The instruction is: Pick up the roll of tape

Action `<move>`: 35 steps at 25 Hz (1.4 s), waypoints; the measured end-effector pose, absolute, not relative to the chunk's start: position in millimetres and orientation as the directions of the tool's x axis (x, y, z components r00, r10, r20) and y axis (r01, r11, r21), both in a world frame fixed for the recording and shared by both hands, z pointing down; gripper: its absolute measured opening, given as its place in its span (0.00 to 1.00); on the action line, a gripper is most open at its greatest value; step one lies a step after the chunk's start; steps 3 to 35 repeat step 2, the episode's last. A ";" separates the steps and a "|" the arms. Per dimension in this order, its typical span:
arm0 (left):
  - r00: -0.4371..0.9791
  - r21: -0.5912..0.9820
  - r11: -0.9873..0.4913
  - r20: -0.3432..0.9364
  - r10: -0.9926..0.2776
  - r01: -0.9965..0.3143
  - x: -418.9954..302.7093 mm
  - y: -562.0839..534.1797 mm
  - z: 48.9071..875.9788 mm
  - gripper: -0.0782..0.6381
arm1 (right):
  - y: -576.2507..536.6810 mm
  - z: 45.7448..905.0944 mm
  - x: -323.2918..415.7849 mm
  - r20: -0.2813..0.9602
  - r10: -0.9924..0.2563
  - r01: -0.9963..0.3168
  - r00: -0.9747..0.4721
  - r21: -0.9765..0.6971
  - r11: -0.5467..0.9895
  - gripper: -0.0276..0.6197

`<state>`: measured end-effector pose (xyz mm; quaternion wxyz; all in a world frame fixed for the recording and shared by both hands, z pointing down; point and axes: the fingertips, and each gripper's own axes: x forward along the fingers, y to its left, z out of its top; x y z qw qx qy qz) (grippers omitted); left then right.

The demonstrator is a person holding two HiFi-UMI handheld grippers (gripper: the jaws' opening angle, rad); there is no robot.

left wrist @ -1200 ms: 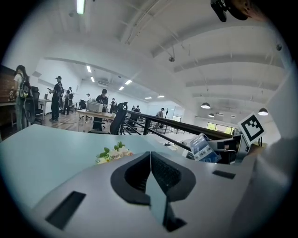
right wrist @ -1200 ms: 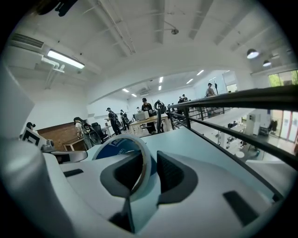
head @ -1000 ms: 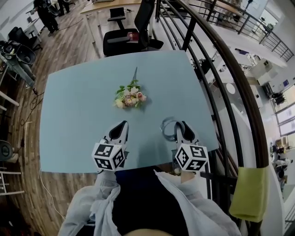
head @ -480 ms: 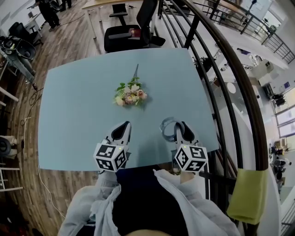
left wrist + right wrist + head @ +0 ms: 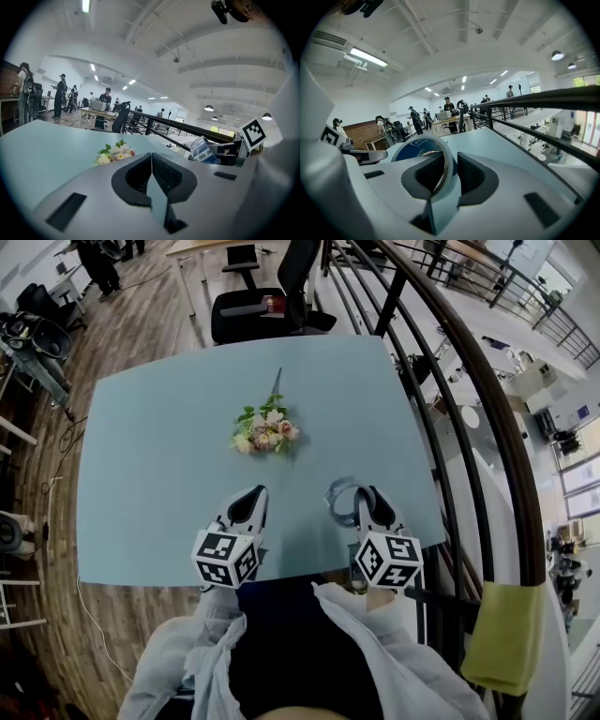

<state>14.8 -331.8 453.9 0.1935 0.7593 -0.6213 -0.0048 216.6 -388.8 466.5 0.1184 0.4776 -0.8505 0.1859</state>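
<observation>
The roll of tape [image 5: 341, 500] is a pale ring with a blue inner label, standing upright on edge at the near right of the light blue table [image 5: 150, 474]. My right gripper [image 5: 362, 506] is shut on it, the ring's wall pinched between the pads. In the right gripper view the roll of tape [image 5: 423, 150] rises out of the right gripper [image 5: 453, 164], just left of the right pad. My left gripper [image 5: 247, 506] hovers beside it at the near middle, shut with nothing in it. In the left gripper view the left gripper [image 5: 151, 157] has its jaws pressed together.
A small bunch of artificial flowers [image 5: 262, 435] lies at the table's middle, ahead of both grippers. A black office chair [image 5: 267, 310] stands beyond the far edge. A dark curved railing [image 5: 450, 381] runs close along the table's right side.
</observation>
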 end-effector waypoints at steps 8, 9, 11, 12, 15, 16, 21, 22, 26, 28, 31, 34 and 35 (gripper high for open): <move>0.228 0.301 -0.153 0.233 -0.945 -0.941 15.2 -332.1 454.0 0.13 | -389.0 466.8 216.5 0.379 -0.767 -0.855 -0.517 -0.205 0.476 0.19; 0.228 0.301 -0.153 0.233 -0.945 -0.941 15.2 -332.1 454.0 0.13 | -389.0 466.8 216.5 0.379 -0.767 -0.855 -0.517 -0.205 0.476 0.19; 0.228 0.301 -0.153 0.233 -0.945 -0.941 15.2 -332.1 454.0 0.13 | -389.0 466.8 216.5 0.379 -0.767 -0.855 -0.517 -0.205 0.476 0.19; 0.228 0.301 -0.153 0.233 -0.945 -0.941 15.2 -332.1 454.0 0.13 | -389.0 466.8 216.5 0.379 -0.767 -0.855 -0.517 -0.205 0.476 0.19; 0.228 0.301 -0.153 0.233 -0.945 -0.941 15.2 -332.1 454.0 0.13 | -389.0 466.8 216.5 0.379 -0.767 -0.855 -0.517 -0.205 0.476 0.19; 0.228 0.301 -0.153 0.233 -0.945 -0.941 15.2 -332.1 454.0 0.13 | -389.0 466.8 216.5 0.379 -0.767 -0.855 -0.517 -0.205 0.476 0.19; 0.228 0.301 -0.153 0.233 -0.945 -0.941 15.2 -332.1 454.0 0.13 | -389.0 466.8 216.5 0.379 -0.767 -0.855 -0.517 -0.205 0.476 0.19; 0.228 0.301 -0.153 0.233 -0.945 -0.941 15.2 -332.1 454.0 0.13 | -389.0 466.8 216.5 0.379 -0.767 -0.855 -0.517 -0.205 0.476 0.19; 0.228 0.301 -0.153 0.233 -0.945 -0.941 15.2 -332.1 454.0 0.13 | -389.0 466.8 216.5 0.379 -0.767 -0.855 -0.517 -0.205 0.476 0.19; 0.228 0.301 -0.153 0.233 -0.945 -0.941 15.2 -332.1 454.0 0.13 | -389.0 466.8 216.5 0.379 -0.767 -0.855 -0.517 -0.205 0.476 0.19; 0.228 0.301 -0.153 0.233 -0.945 -0.941 15.2 -332.1 454.0 0.13 | -389.0 466.8 216.5 0.379 -0.767 -0.855 -0.517 -0.205 0.476 0.19; 0.228 0.301 -0.153 0.233 -0.945 -0.941 15.2 -332.1 454.0 0.13 | -389.0 466.8 216.5 0.379 -0.767 -0.855 -0.517 -0.205 0.476 0.19; 0.228 0.301 -0.153 0.233 -0.945 -0.941 15.2 -332.1 454.0 0.13 | -389.0 466.8 216.5 0.379 -0.767 -0.855 -0.517 -0.205 0.476 0.19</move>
